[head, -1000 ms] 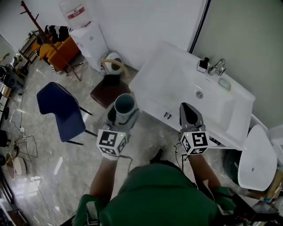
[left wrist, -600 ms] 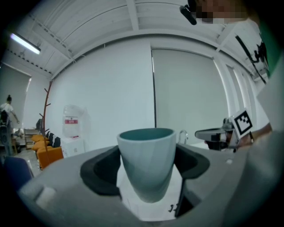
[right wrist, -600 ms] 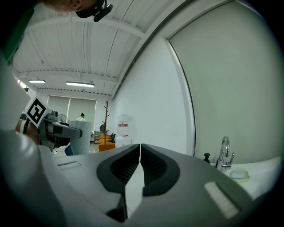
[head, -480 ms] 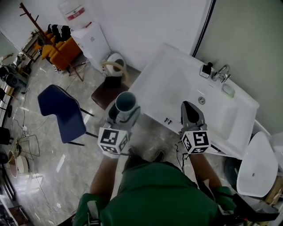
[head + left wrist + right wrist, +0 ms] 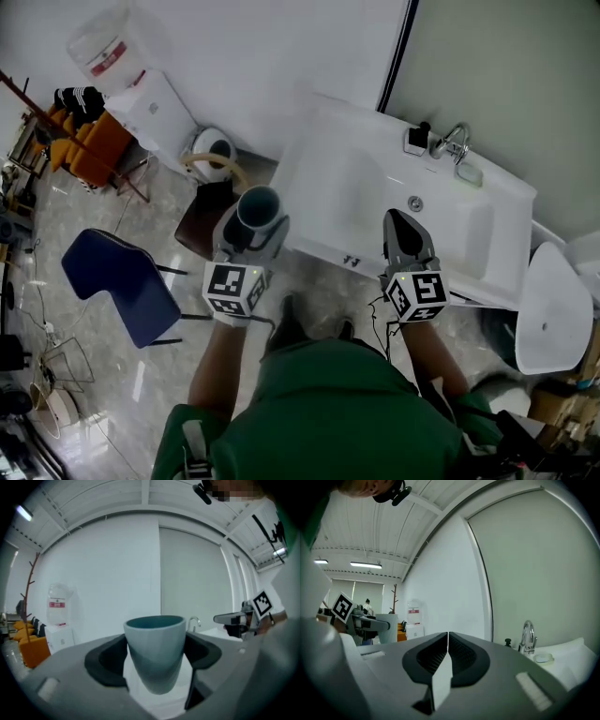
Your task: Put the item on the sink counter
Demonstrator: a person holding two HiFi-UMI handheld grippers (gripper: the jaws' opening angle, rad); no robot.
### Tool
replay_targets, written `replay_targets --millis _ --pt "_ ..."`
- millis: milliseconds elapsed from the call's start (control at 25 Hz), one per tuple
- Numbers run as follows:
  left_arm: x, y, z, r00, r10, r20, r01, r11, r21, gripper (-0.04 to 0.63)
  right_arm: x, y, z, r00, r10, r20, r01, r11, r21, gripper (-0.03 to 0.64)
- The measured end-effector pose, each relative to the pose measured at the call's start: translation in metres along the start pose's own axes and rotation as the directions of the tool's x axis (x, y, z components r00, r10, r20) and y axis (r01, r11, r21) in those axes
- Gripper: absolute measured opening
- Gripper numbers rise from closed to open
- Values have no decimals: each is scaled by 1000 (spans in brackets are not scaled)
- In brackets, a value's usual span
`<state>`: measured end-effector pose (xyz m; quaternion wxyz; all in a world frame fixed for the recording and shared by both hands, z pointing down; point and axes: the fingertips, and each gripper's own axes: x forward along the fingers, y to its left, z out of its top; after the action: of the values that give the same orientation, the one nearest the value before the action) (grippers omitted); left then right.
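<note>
We have stepped closer, so the sink surface point(image 5: 328, 178) now lies just ahead, yet the cup point(image 5: 260, 206) stays upright in the left claw point(image 5: 251, 232), jaws wide and pressed to its sides, short of the surface's edge, while the right claw point(image 5: 397, 223) is closed, empty.

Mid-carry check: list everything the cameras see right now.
cup: one, teal, between the left jaws, left of the counter
sink counter: one, white, ahead
faucet: one, chrome, counter's back edge
chair: one, blue, floor at left
water dispenser: one, white, by the left wall
stool: one, brown, beside the counter
left hand-held gripper: one, grey, clamped on the cup
right hand-held gripper: one, grey, jaws together, empty
</note>
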<state>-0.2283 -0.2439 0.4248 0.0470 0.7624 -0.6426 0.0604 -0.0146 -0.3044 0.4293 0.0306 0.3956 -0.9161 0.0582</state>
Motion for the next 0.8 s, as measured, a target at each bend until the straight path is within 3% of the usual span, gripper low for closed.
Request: replay_targets --millis 360,800 --pt "72 43 -11 986 -168 -19 169 983 78 370 35 -1 -5 983 -180 -33 180 984 -2 8" --pt "132 47 -54 928 -368 -65 373 921 114 370 45 -6 -20 933 -355 -69 356 934 14 8"
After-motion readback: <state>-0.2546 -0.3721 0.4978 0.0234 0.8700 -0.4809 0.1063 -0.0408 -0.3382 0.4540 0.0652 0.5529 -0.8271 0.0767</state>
